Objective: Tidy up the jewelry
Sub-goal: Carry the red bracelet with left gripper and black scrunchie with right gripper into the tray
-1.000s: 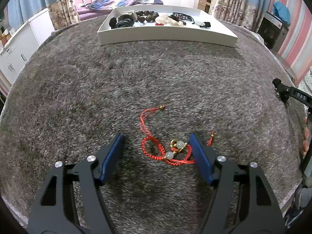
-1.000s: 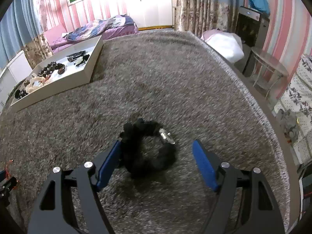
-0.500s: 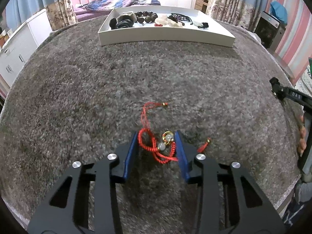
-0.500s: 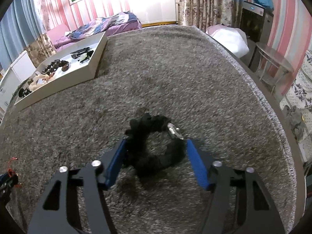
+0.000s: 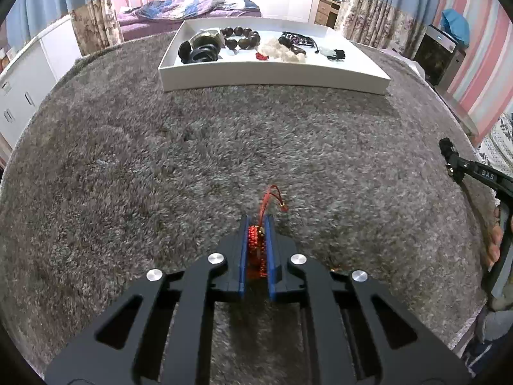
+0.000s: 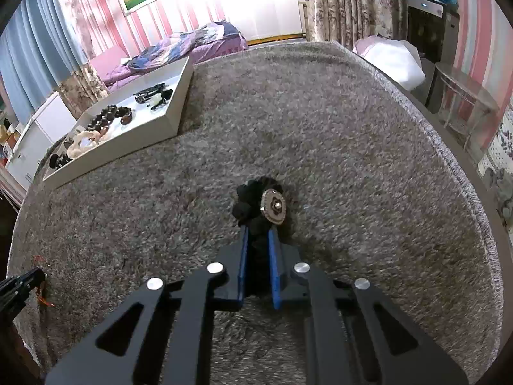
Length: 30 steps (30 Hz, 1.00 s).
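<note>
The left gripper [image 5: 256, 224] has its jaws clamped on one red bracelet [image 5: 256, 250], bunched between the two blue pads [image 5: 243, 250]; two red cord ends [image 5: 272, 199] stick out past the tips above the grey carpeted surface [image 5: 160, 160]. The right gripper [image 6: 257, 232] has its jaws closed on one black scrunchie [image 6: 248, 205], whose single round silver charm [image 6: 273, 207] faces the camera just beyond the tips. One white tray [image 5: 272, 78] sits well apart at the far side of the surface. In it lie a black ring cluster [image 5: 198, 53], one dark brown bead bracelet [image 5: 240, 37], one pale bead bracelet [image 5: 279, 52] and a few small dark pieces [image 5: 296, 38] too small to count.
</note>
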### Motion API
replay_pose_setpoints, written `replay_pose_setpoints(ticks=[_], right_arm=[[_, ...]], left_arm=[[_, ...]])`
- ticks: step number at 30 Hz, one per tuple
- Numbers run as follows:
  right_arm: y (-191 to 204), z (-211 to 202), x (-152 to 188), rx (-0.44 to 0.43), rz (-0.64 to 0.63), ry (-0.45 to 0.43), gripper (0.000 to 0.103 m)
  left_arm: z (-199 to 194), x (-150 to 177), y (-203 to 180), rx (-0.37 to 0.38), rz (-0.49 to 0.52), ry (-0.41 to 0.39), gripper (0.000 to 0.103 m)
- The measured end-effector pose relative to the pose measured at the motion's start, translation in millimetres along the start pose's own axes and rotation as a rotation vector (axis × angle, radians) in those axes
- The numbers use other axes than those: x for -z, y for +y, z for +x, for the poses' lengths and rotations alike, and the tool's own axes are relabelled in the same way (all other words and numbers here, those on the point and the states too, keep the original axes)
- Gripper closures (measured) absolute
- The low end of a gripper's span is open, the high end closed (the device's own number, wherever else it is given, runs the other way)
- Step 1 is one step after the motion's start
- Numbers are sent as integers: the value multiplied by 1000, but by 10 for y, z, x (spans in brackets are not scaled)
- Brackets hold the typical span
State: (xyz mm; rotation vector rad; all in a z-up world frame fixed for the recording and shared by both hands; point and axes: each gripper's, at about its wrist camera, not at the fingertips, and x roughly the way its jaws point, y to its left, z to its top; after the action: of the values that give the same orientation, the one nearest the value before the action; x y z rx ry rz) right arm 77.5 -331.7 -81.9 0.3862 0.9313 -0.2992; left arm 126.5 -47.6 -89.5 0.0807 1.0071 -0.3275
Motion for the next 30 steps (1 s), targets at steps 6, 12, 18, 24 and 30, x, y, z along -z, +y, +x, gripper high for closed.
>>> replay_pose_setpoints(ticks=[6,12,18,24,30], right_arm=[[3,-50,-50,-23,21,-18,92],[70,-51,-125,-51,25,-27,92],[222,-155,-340,-98,10,-55,92],[590,-211,-698,-136,-48,-99,92],[933,-86,-1065,-165,-83,-111,92]], left_arm=[[-2,-66,36,15,-7,-13,96],[-23,-165,79,32,-17,-15,96],[-149,-409,34,51,-3,-49,96],[-275,-918,-43,80,1,-115,96],[-244,-1533,-110,100,-5,-151,96]])
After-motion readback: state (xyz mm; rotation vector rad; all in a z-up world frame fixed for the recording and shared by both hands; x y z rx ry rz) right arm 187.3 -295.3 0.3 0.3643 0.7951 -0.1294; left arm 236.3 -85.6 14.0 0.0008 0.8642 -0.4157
